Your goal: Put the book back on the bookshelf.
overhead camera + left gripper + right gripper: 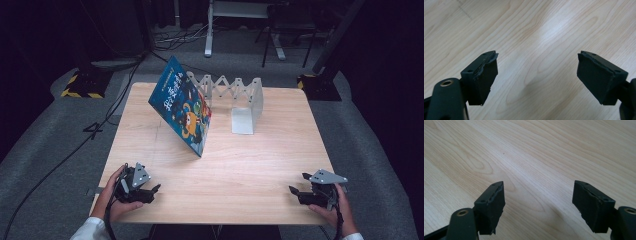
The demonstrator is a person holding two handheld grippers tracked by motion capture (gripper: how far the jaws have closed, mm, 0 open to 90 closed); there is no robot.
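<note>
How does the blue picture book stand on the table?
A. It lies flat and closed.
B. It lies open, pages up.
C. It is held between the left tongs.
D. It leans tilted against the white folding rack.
D: in the high view the book stands on its lower edge, tilted, its top resting at the rack, far from both tongs.

Setting: lab or recording studio | Evidence: black-curtained surround, grey carpet floor [45, 150] | cables [60, 160] trailing across floor | hazard-striped stand bases [82, 85] flanking a lone light-wood table [240, 170] | white desk frame [210, 30] and chair legs [280, 45] behind | no domestic fittings visible.
</note>
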